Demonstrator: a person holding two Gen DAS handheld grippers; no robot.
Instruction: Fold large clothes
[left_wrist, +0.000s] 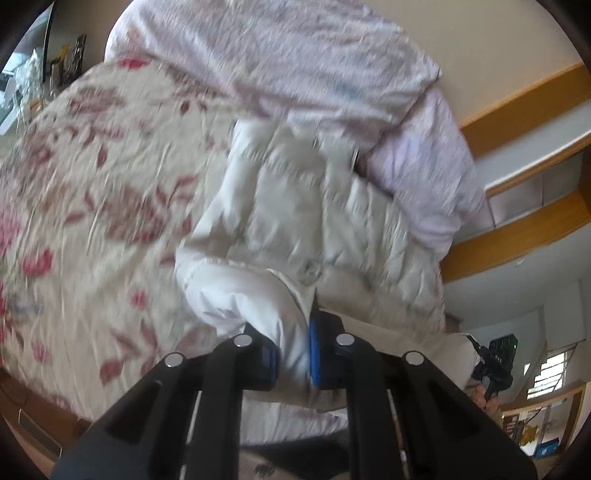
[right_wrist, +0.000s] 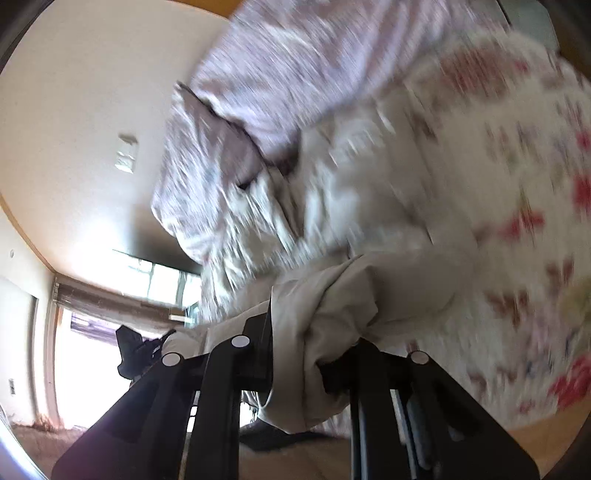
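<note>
A puffy off-white quilted jacket (left_wrist: 306, 206) lies on a bed with a cream floral cover (left_wrist: 92, 177). My left gripper (left_wrist: 293, 354) is shut on a bunched fold of the jacket's hem, the blue pads (left_wrist: 314, 354) pressing the cloth from both sides. In the right wrist view the same jacket (right_wrist: 332, 192) stretches away over the floral cover (right_wrist: 517, 184), and my right gripper (right_wrist: 306, 354) is shut on a gathered wad of its beige edge, which hangs over the fingers. The right gripper (left_wrist: 495, 365) and the hand holding it show at the lower right of the left wrist view. Both views are motion-blurred.
A pale lilac duvet (left_wrist: 314, 62) is heaped at the bed's far end, overlapping the jacket's top; the same duvet (right_wrist: 266, 85) fills the upper part of the right wrist view. Wooden shelving (left_wrist: 524, 155) runs along the wall. A bright window (right_wrist: 155, 280) and the wooden floor (right_wrist: 314, 458) show beyond the bed edge.
</note>
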